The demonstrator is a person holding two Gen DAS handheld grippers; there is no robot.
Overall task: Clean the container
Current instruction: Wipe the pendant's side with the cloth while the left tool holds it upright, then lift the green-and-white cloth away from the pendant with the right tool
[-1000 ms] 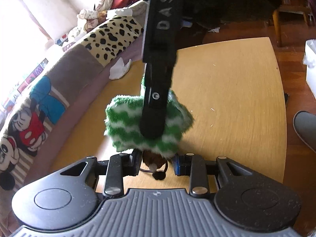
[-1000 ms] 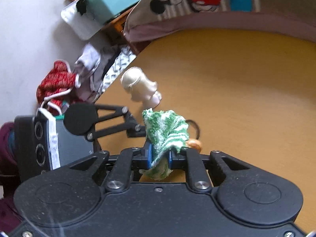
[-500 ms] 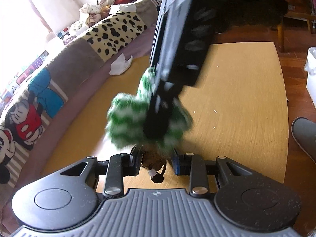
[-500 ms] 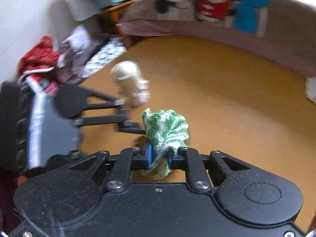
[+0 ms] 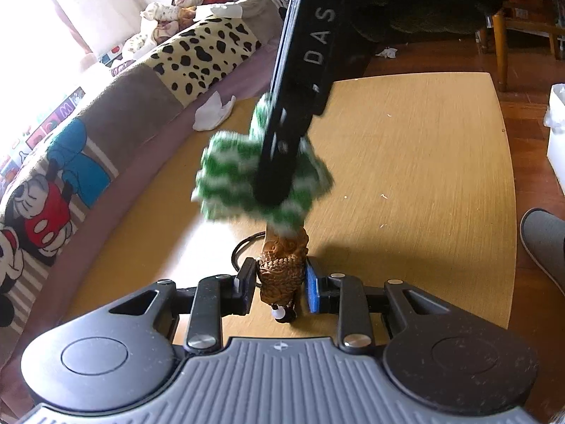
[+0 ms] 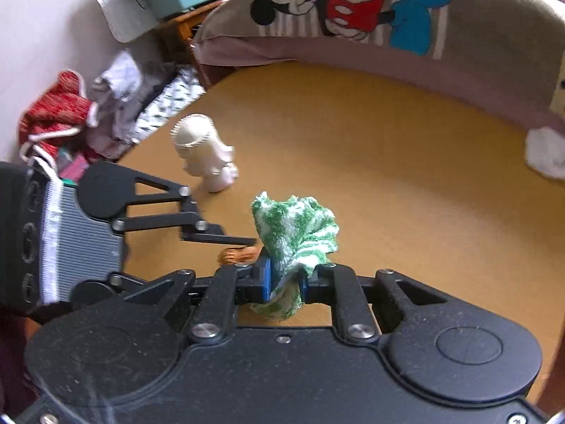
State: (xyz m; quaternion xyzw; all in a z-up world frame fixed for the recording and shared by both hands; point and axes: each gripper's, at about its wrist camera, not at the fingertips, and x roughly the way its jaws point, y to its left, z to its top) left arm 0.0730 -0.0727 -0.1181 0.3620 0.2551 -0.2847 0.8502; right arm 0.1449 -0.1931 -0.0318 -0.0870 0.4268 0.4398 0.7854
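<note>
Home, lived-in living room. Evidence: low tan wooden counter (image 5: 423, 162) butted against a sofa under a patchwork Mickey Mouse and leopard-print throw (image 5: 116, 113); heap of loose clothes incl. red knit garment (image 6: 56, 113) by the wall; dark hardwood floor (image 5: 529, 113); wooden chair legs (image 5: 499, 42); grey felt slipper (image 5: 545, 243); crumpled white tissue (image 5: 212, 113) on the counter edge.
</note>
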